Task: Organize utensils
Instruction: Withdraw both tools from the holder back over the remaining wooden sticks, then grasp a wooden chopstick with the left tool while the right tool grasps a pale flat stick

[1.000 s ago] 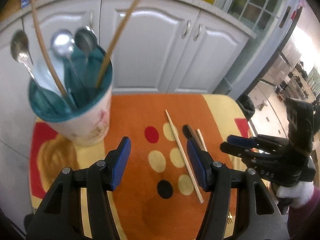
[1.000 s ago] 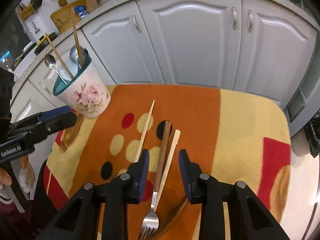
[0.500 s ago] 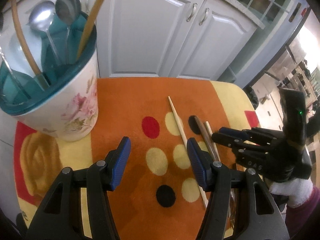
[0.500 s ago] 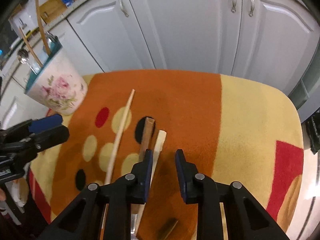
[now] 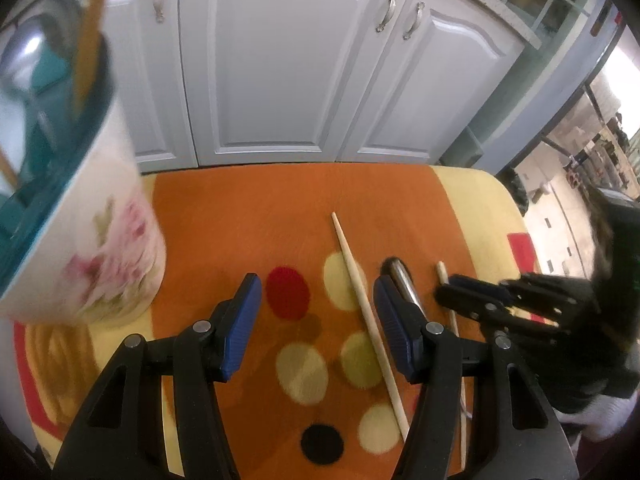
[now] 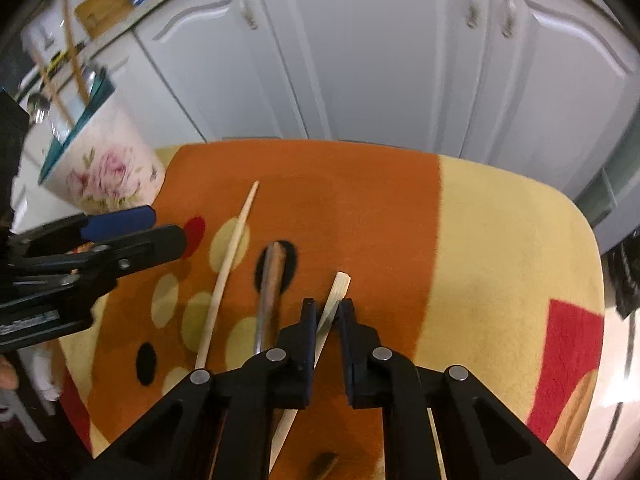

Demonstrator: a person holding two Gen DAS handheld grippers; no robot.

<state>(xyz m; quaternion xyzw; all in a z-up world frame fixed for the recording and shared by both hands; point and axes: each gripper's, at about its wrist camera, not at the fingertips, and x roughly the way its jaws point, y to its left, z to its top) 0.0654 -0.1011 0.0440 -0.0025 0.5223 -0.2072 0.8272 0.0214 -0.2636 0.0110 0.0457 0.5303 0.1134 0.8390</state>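
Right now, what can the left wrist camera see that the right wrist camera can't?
Only the left wrist view shows the room with shelves behind a glass door, and the left gripper open over the long chopstick.

Only the right wrist view shows the right gripper closing around the flat chopstick, and the cutting board on the counter.

Both show the flowered cup holding utensils, the spotted cloth, the dark-handled utensil and the white cabinet doors.

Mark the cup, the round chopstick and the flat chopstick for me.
cup (image 6: 108,172): right wrist view, flowered wall.
round chopstick (image 5: 362,300): left wrist view, mid-shaft.
flat chopstick (image 6: 338,290): right wrist view, near its far end.
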